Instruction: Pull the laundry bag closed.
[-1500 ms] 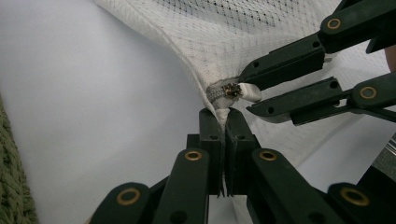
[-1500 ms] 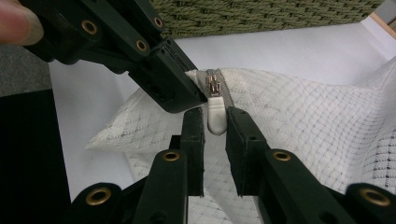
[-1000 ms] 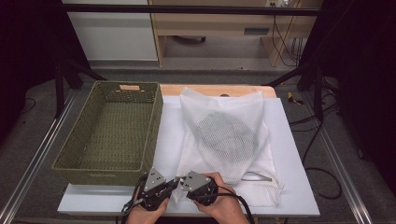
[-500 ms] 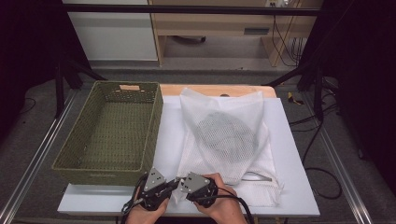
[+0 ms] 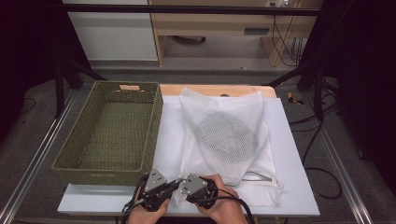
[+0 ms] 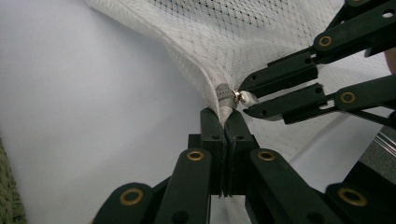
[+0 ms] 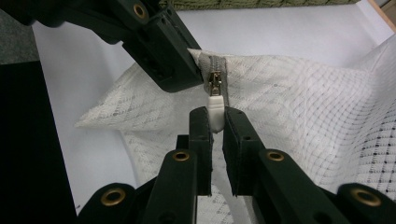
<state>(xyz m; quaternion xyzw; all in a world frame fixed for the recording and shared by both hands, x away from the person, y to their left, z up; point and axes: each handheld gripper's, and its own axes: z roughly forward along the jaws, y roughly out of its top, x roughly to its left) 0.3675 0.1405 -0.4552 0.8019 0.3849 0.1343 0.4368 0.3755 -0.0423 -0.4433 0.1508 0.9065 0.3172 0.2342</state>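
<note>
Table (image 5: 299, 186): white top, holding everything below.
Basket (image 5: 112, 135): green woven, rectangular, on the table's left half, just beside the bag.
Mesh bag (image 5: 224, 140): white netting, see-through, a dark round item showing inside; lies flat on the table's right half, long axis running from the near edge towards the far edge, its zipped end nearest the person.
Left gripper (image 6: 224, 122): jaws pressed together on the bag's near corner, at the grey zipper end (image 6: 224, 94).
Right gripper (image 7: 215, 119): jaws pinching the white zipper pull (image 7: 214, 112), just beside the left gripper.
Zipper pull: small, white, hanging from a metal slider (image 7: 215, 81), pointing back along the right gripper's jaws.
</note>
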